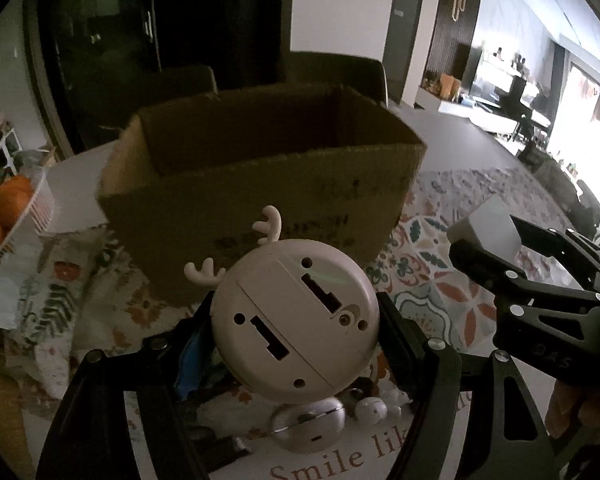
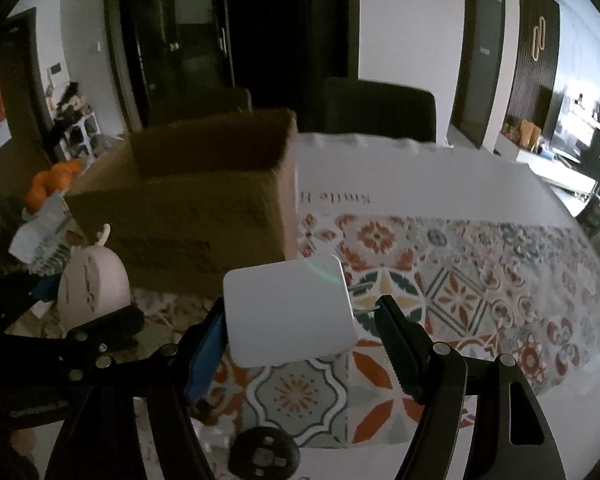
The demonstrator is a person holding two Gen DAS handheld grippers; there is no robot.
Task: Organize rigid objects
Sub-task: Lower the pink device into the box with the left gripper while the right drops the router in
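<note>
A round cream alarm clock with small antlers (image 1: 284, 280) hangs above the table, its back panel facing the left wrist camera. My left gripper (image 1: 296, 316) is shut on its sides. An open brown cardboard box (image 1: 260, 184) stands just beyond it. At the right, my right gripper (image 1: 500, 240) carries a white block. In the right wrist view that block is a white square plug adapter (image 2: 288, 308) with two metal prongs, and my right gripper (image 2: 300, 312) is shut on it. The box (image 2: 188, 208) stands ahead and to the left. The clock (image 2: 92, 288) sits in my left gripper (image 2: 72, 304) at the far left.
A patterned tablecloth (image 2: 460, 280) covers the table. A white basket of oranges (image 1: 4, 212) stands left of the box. A small round pinkish case (image 1: 308, 424) and small white figures (image 1: 372, 408) lie below the clock. A black round object (image 2: 264, 456) lies below the adapter. Dark chairs (image 2: 380, 112) stand behind the table.
</note>
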